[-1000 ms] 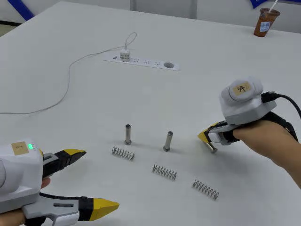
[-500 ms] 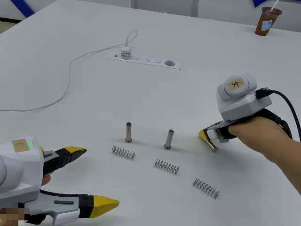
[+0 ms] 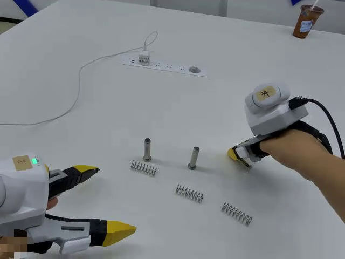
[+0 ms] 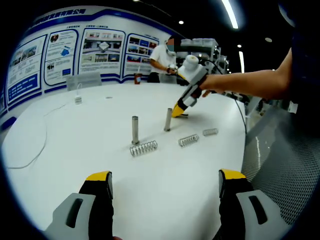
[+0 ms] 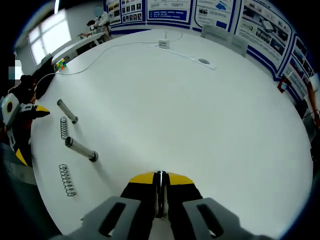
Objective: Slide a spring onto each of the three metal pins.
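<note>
Two metal pins stand upright mid-table, one [image 3: 147, 149] on the left and one [image 3: 193, 158] to its right. Three springs lie in front of them: left [image 3: 144, 168], middle [image 3: 189, 193], right [image 3: 236, 213]. My right gripper [image 3: 237, 155] rests low on the table right of the pins, shut on the third pin [image 5: 160, 192], which runs between its yellow tips. My left gripper [image 3: 105, 200] hovers at the near left, open and holding nothing. The left gripper view has both pins [image 4: 135, 130] [image 4: 168, 119] and the springs [image 4: 144, 147] ahead of its jaws.
A white power strip [image 3: 161, 68] with a plugged charger and a trailing cable [image 3: 78, 89] lies at the back. A drink cup [image 3: 305, 21] stands at the far right corner. A black cable [image 3: 323, 121] runs from the right gripper.
The right gripper has drawn the held pin up, more hidden under its tips, and stays shut. The left gripper is unmoved. The head view has shifted a little.
</note>
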A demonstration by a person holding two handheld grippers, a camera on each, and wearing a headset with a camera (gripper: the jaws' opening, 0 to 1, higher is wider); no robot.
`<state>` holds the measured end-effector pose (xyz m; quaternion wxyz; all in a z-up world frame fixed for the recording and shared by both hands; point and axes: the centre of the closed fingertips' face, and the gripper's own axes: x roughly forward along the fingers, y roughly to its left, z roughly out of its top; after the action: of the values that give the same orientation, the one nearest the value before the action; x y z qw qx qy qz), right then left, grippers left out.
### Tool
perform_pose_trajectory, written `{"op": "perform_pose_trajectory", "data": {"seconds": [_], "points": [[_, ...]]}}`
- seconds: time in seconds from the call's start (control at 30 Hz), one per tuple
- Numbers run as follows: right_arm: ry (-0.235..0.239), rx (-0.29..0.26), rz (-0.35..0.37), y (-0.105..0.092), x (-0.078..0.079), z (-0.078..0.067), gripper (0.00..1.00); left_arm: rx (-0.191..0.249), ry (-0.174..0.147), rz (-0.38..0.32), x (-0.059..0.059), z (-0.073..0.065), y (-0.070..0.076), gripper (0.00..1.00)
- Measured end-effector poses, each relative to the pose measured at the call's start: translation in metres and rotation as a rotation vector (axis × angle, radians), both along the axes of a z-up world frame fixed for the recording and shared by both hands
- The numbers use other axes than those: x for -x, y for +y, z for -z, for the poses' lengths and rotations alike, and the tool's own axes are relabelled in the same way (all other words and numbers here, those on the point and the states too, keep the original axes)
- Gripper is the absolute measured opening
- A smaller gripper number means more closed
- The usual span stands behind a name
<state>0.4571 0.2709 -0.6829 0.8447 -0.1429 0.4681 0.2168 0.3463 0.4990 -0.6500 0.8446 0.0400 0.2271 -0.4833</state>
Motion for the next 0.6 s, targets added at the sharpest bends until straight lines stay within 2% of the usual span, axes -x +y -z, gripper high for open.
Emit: {"op": "perform_pose_trajectory", "data": {"seconds": [0.2,0.3,0.43,0.5,0.6], "points": [[0.003,0.003,0.011,-0.001,0.000,0.000,0.09,0.000,-0.002,-0.002,-0.001,-0.001,0.000,0.89],[-0.008,-0.014,0.020,-0.002,0.000,0.000,0.08,0.000,-0.006,-0.001,-0.002,-0.002,-0.001,0.89],[-0.020,-0.014,0.028,-0.005,0.000,0.000,0.08,0.007,-0.020,0.000,-0.003,-0.008,-0.003,0.88],[-0.035,-0.037,0.036,-0.004,0.000,-0.006,0.08,0.008,-0.026,0.000,-0.004,-0.011,-0.003,0.88],[-0.045,-0.042,0.034,-0.005,0.003,-0.014,0.08,0.007,-0.030,-0.002,-0.005,-0.012,-0.002,0.88]]}}
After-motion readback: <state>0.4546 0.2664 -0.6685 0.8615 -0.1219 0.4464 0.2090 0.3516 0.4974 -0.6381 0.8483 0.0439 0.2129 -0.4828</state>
